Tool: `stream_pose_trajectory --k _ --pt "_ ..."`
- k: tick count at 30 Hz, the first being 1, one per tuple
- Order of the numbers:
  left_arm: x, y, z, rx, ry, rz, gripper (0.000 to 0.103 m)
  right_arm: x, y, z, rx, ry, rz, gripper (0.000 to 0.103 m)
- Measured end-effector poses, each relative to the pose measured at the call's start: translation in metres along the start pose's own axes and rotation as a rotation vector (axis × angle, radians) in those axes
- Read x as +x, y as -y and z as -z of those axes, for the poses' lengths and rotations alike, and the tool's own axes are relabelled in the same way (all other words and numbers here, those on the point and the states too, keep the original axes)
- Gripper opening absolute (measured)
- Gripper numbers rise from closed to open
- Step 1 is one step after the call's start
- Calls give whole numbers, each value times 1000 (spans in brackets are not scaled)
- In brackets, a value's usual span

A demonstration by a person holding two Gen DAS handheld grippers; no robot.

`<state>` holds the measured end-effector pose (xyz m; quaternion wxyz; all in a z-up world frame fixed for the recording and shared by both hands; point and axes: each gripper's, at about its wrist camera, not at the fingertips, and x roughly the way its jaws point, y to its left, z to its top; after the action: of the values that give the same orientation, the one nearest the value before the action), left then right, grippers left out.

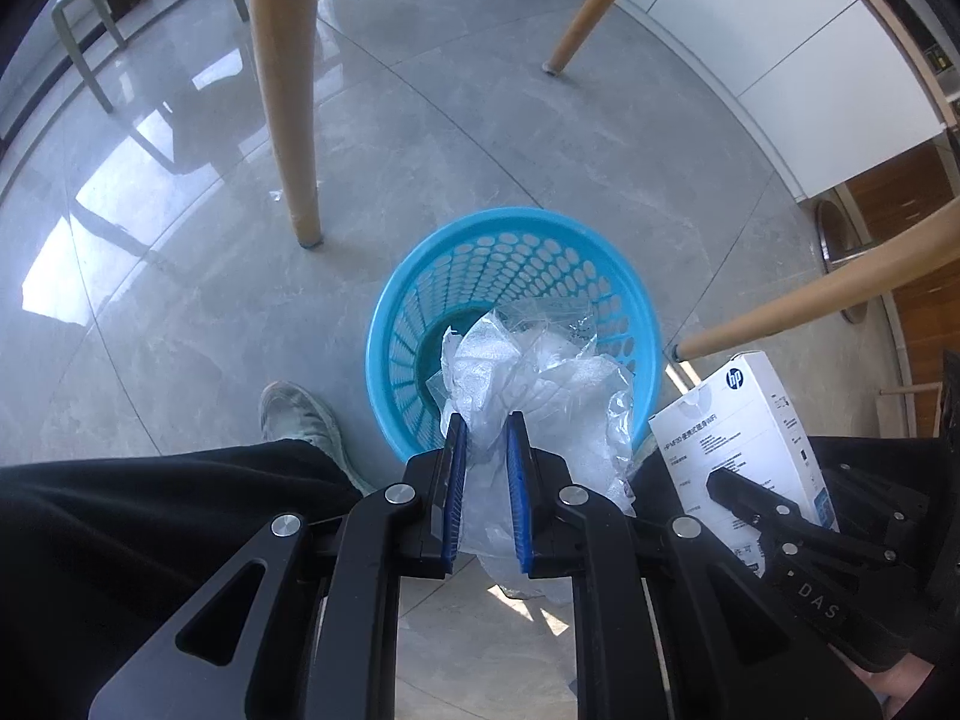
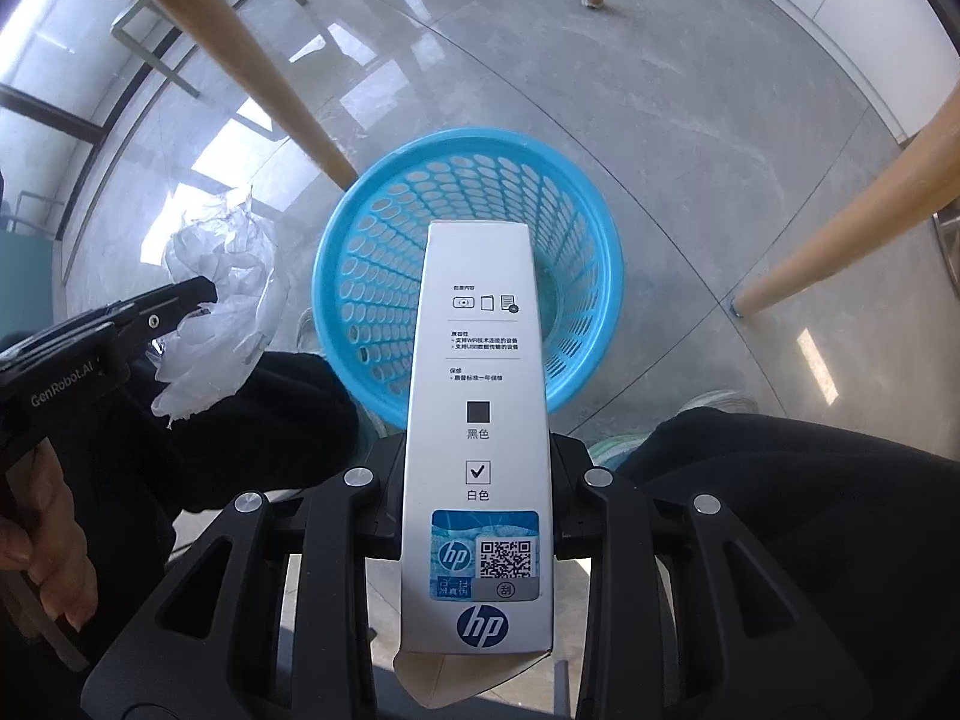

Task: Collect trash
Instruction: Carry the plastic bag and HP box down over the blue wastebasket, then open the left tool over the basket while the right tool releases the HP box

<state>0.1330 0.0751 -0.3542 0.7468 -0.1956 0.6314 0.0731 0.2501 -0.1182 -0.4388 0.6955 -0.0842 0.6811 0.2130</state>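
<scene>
A blue perforated waste basket point(image 1: 510, 234) point(image 2: 468, 150) stands on the grey floor, seemingly with nothing in it. My left gripper point(image 1: 487, 426) points down over its near rim, shut on a crumpled wad of clear plastic wrap point(image 1: 540, 378) that hangs above the basket mouth. In the right wrist view that wad point(image 2: 222, 306) and the left gripper point(image 2: 180, 300) sit to the left of the basket. My right gripper point(image 2: 477, 450) is shut on a white HP box point(image 2: 477, 408) whose far end reaches over the basket. The box point(image 1: 744, 438) shows at the right in the left wrist view.
Wooden furniture legs point(image 1: 288, 90) point(image 2: 852, 222) stand around the basket on the glossy tiled floor point(image 1: 540, 132). A person's black trouser legs point(image 1: 150, 528) and pale shoe point(image 1: 300, 414) are right beside the basket. White cabinets point(image 1: 810, 48) line the far right.
</scene>
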Motion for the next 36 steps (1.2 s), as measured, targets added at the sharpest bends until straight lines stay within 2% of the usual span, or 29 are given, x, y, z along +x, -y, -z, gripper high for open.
stream_pose_trajectory --k 2,9,14,15,17,19,20,21,23,36 --pt "8 2 -5 4 -11 -11 13 11 6 -6 31 -18 -21 29" --pt "35 10 -23 61 -47 -32 13 41 12 -26 52 -36 -3 29" --pt "48 8 -34 39 -61 -46 13 48 17 -40 90 -33 -32 29" --pt "49 8 -36 32 -56 -41 14 50 17 -43 97 -29 -32 30" --pt "50 7 -41 21 -40 -10 23 50 21 -46 115 -24 -39 31" --pt "49 6 -43 24 -16 -4 42 51 26 -47 136 -23 -42 39" --pt "48 7 -44 22 -3 -11 44 51 28 -46 142 -24 -42 47" --pt "47 6 -44 18 3 -15 45 52 29 -45 148 -27 -42 52" --pt "47 4 -44 -3 -5 -14 46 53 31 -45 157 -32 -41 55" --pt "30 -15 -41 -108 -19 -23 48 34 28 -34 146 -48 -44 57"
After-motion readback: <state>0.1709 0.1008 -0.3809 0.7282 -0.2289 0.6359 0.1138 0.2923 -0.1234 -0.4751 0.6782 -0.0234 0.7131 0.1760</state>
